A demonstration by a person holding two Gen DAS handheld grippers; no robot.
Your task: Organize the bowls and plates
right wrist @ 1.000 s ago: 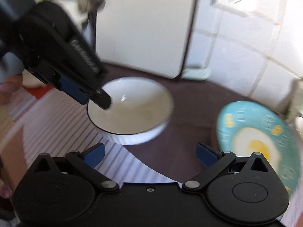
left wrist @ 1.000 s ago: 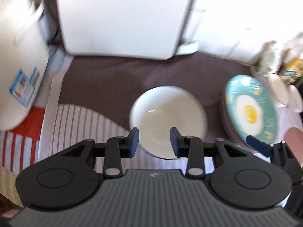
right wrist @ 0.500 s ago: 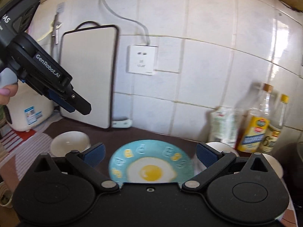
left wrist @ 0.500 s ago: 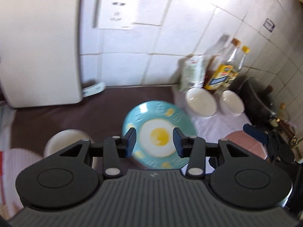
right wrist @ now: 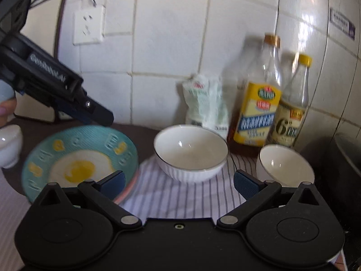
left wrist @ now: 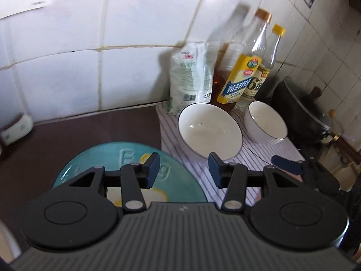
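A teal plate with a fried-egg print [right wrist: 79,160] lies on the dark counter and also shows under my left gripper [left wrist: 183,169], which is open and empty above its right edge. A large white bowl [left wrist: 209,129] [right wrist: 190,151] and a smaller white bowl [left wrist: 266,122] [right wrist: 285,164] stand on a striped cloth [right wrist: 178,194]. My right gripper [right wrist: 179,181] is wide open and empty, in front of the large bowl. A third small white bowl [right wrist: 9,145] stands at the far left. The left gripper's body [right wrist: 45,83] shows in the right wrist view above the plate.
Two oil or vinegar bottles [right wrist: 259,103] and a white packet [right wrist: 206,103] stand against the tiled wall behind the bowls. A dark pot [left wrist: 302,113] sits at the right. A white board [right wrist: 42,52] leans at the back left near a wall socket [right wrist: 89,26].
Both grippers have swung to the right, away from the single white bowl, past the egg plate, to face the two bowls on the striped cloth. Both stayed open and empty.
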